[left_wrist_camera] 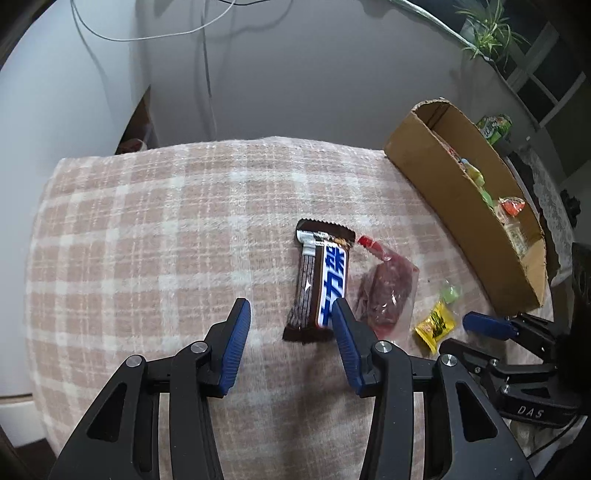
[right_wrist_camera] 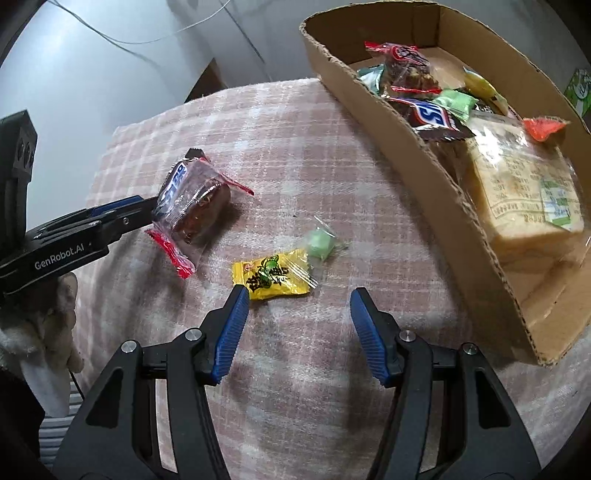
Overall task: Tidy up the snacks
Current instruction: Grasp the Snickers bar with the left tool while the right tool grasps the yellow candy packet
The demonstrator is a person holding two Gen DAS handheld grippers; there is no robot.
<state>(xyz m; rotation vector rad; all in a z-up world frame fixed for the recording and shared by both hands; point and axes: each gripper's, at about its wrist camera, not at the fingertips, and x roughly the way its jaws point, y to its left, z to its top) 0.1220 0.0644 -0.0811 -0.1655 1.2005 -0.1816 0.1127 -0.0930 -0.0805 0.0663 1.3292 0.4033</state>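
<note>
Both grippers, left gripper [left_wrist_camera: 291, 314] and right gripper [right_wrist_camera: 299, 302], hover with fingers spread and holding nothing. Left to right on the checked worktop [left_wrist_camera: 147, 229] four snacks are still loose: chocolate bar [left_wrist_camera: 320, 284], red-ended packet [left_wrist_camera: 386, 291], yellow candy [right_wrist_camera: 275, 275], green candy [right_wrist_camera: 320, 242]. Further right, the cardboard box [right_wrist_camera: 424, 155] already holds several candies, another chocolate bar and a wrapped cake, so the sorting looks over halfway.

A pink-and-white plaid cloth [left_wrist_camera: 155, 229] covers the desk. Behind it stands a plain pale wall [left_wrist_camera: 295, 74], with thin cables [left_wrist_camera: 207, 66] hanging down it and casting soft shadows. A green leafy plant [left_wrist_camera: 487, 29] sits at the upper right, beside a white shelf frame [left_wrist_camera: 546, 85].
</note>
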